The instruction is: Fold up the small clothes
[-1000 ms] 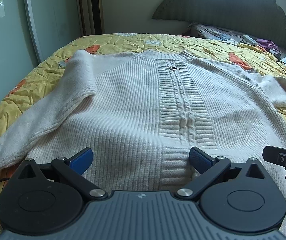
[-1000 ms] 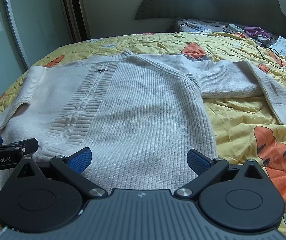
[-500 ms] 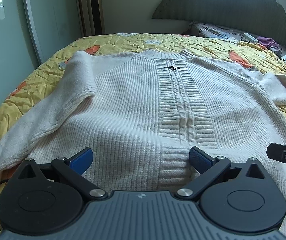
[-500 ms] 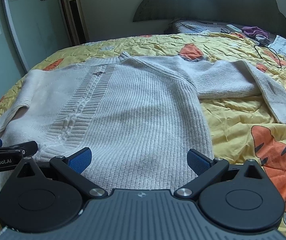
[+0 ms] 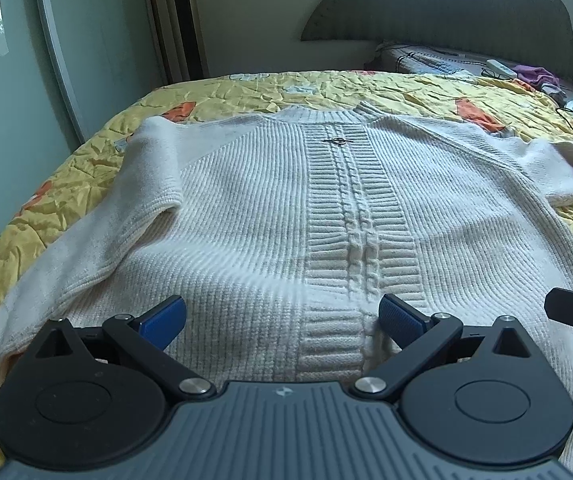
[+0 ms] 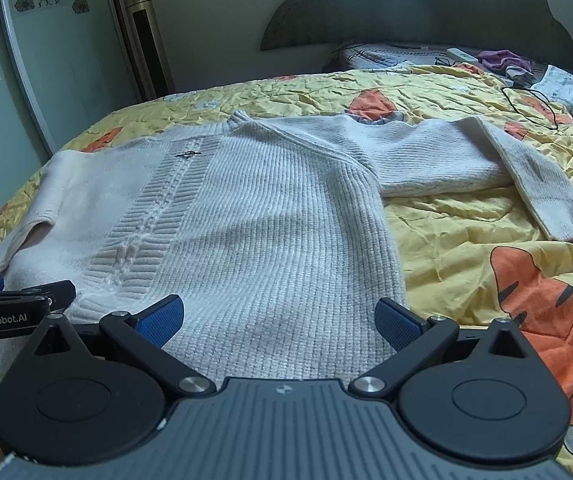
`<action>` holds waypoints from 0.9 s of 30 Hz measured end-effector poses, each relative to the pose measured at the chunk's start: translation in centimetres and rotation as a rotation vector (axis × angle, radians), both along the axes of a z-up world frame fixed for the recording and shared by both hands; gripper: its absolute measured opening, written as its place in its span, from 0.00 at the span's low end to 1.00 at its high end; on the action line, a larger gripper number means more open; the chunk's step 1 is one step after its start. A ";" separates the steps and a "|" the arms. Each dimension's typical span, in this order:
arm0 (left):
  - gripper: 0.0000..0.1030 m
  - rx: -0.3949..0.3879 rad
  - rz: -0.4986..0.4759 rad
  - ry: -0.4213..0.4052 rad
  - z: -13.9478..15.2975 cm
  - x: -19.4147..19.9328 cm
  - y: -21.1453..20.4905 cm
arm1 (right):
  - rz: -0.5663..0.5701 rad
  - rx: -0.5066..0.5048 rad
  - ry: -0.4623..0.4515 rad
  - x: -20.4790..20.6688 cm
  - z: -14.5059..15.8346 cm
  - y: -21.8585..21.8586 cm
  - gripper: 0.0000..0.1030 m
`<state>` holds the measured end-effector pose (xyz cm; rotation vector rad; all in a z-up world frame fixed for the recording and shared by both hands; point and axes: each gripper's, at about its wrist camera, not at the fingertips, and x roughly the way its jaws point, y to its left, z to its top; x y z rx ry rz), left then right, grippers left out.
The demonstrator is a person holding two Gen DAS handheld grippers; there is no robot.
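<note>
Sweater [image 5: 270, 216] fills the middle of both frames, lying flat and front-up on the yellow bedspread [image 6: 466, 240]. Left hand-held gripper [image 5: 282, 318] and right hand-held gripper [image 6: 279, 316] sit at its bottom hem, both spread wide, gripping nothing.

We see a cream knit sweater [image 5: 246, 216] lying flat and face up on the bed, a cable-knit band running down its middle from the collar to the ribbed hem. One sleeve [image 6: 466, 160] stretches sideways and bends down at the cuff; the other sleeve [image 5: 98, 236] trails along the body's far side.
</note>
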<state>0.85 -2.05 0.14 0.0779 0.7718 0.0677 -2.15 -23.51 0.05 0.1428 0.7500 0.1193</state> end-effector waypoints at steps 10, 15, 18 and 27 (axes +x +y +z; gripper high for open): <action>1.00 -0.006 -0.029 -0.041 0.6 0.8 -1.0 | 0.030 -0.067 -0.115 0.1 -0.5 -2.2 1.00; 1.00 -0.020 -0.052 -0.024 0.1 1.4 -1.4 | -0.151 -0.260 -0.162 1.1 -1.0 -6.8 1.00; 1.00 -0.025 -0.067 -0.013 -0.2 1.7 -1.6 | -0.240 -0.290 -0.132 2.6 -1.7 -10.8 0.96; 1.00 -0.014 -0.095 0.000 -0.5 2.2 -2.1 | -0.285 -0.453 -0.036 7.0 -4.6 -16.4 0.62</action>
